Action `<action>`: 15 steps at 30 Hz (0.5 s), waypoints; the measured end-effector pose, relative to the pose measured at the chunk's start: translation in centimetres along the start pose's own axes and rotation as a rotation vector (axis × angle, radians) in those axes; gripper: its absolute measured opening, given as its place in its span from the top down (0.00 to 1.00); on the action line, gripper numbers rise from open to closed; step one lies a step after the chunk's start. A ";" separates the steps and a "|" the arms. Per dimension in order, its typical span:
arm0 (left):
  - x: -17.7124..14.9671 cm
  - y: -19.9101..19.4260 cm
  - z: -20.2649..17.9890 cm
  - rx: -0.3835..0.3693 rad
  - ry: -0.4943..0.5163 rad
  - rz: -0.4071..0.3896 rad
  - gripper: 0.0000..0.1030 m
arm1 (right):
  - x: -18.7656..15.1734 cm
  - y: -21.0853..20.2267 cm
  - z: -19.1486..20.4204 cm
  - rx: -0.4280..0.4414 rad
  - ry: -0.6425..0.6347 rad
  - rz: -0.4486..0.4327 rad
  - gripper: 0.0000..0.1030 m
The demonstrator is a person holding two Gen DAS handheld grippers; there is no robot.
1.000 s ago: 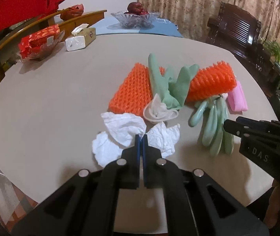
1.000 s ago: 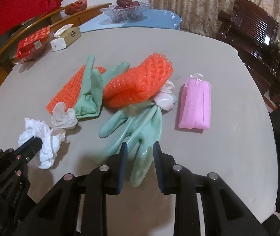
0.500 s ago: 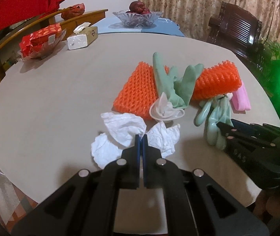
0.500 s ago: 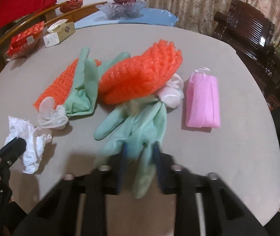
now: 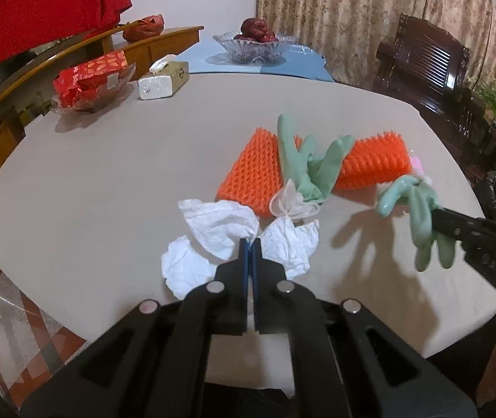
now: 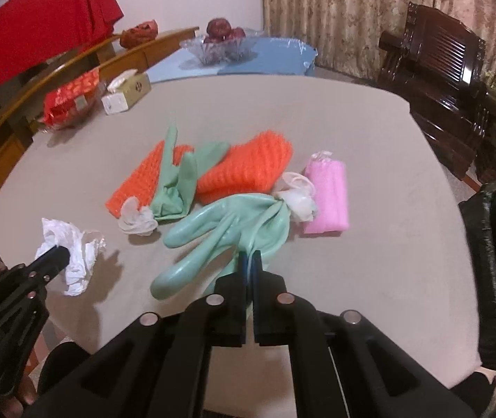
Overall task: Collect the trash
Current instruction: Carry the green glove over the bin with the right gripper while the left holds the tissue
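Green glove (image 6: pixel 227 223) in right gripper (image 6: pixel 250 261), no legible writing.

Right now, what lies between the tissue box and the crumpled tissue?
Only bare table between tissue box and crumpled tissue, in the left wrist view.

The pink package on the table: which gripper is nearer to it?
The right gripper. It is shut on the green glove, whose cuff end lies beside the pink package. The left gripper is shut on the crumpled tissue, beyond the glove.
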State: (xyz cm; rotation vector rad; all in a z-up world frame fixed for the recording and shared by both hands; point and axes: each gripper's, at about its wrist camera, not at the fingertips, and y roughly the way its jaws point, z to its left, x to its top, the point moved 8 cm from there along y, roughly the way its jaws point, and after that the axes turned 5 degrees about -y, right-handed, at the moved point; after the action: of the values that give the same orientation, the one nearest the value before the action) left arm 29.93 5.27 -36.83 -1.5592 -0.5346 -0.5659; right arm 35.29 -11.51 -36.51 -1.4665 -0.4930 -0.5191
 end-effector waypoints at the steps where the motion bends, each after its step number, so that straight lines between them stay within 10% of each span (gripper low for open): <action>1: 0.0 -0.2 -0.2 0.002 0.000 0.000 0.99 | 0.1 -0.4 -0.2 0.000 -0.002 -0.005 0.97; 15: 0.0 -3.2 -5.3 -0.007 0.044 -0.012 0.99 | 0.3 -5.5 -6.1 -0.040 0.023 -0.067 0.97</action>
State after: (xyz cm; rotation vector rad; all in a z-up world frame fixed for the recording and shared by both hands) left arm 27.63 0.22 -34.14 -1.5479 -0.5094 -0.6102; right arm 32.19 -17.84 -32.30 -1.4843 -0.5176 -0.6017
